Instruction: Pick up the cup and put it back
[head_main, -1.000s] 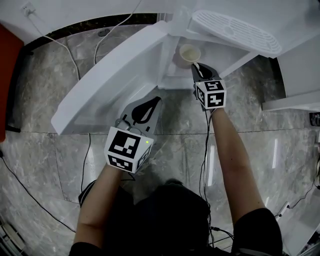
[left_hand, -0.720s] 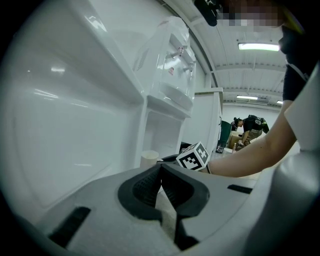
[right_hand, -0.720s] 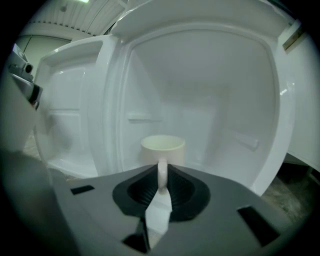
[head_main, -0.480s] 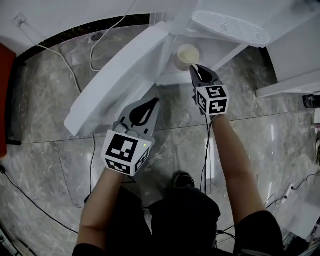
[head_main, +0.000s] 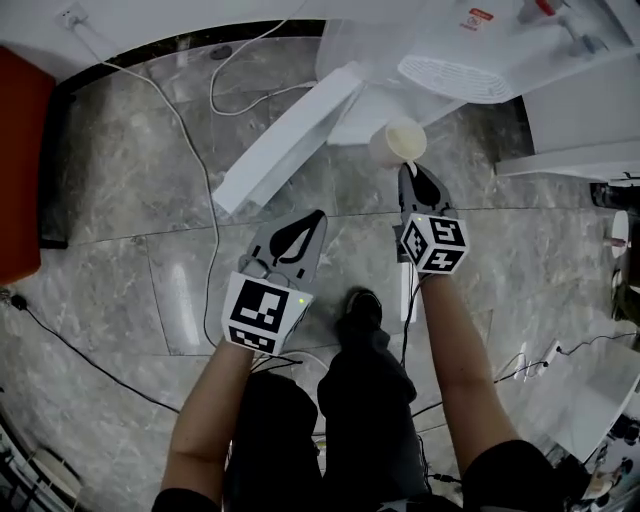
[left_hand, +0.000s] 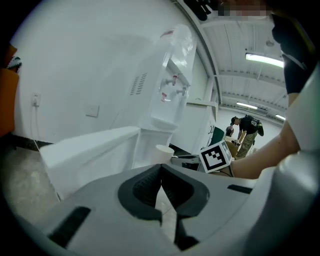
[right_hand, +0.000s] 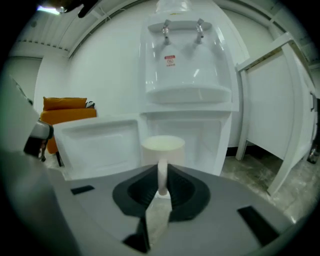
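Smooth cream cup — handle pinched by right gripper.

Grey marble floor tiles lie under you. Ahead of your right tool a white water dispenser stands against a white wall, its lower door swung open toward your left tool. Strip lights glow on the ceiling beyond.

A cream cup, a white water dispenser, a grey marbled floor.
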